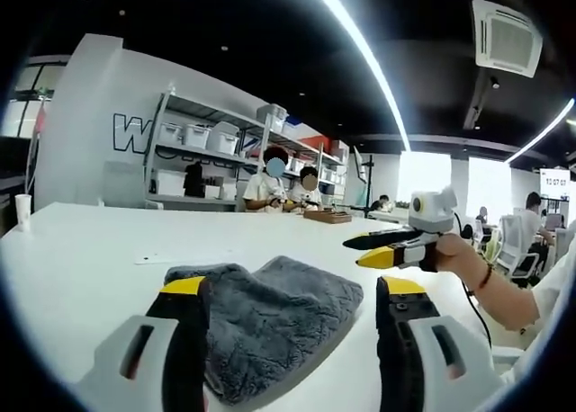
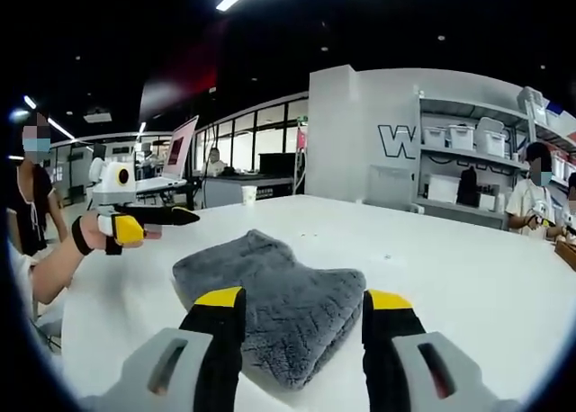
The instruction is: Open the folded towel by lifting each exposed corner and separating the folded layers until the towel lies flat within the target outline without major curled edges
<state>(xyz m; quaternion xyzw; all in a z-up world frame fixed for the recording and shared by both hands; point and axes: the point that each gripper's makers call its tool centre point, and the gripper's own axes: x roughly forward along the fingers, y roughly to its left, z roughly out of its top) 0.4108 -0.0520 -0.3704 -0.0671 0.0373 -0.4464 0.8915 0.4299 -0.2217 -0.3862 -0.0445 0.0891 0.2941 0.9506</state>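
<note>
Both grippers' jaws gape over folded towel (image 1: 270, 326) — untouched.

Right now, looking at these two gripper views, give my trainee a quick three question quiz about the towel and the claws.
1. True or false: the grey towel lies fully unfolded on the white table.
2. Multiple choice: the left claw is A) shut on the towel, B) open with nothing held, C) holding a cup.
3. Fill in: in the left gripper view, the right claw hangs above the table, off to one ____ of the towel.

Key: 1 false, the towel is folded in layers. 2 B. 3 side.
</note>
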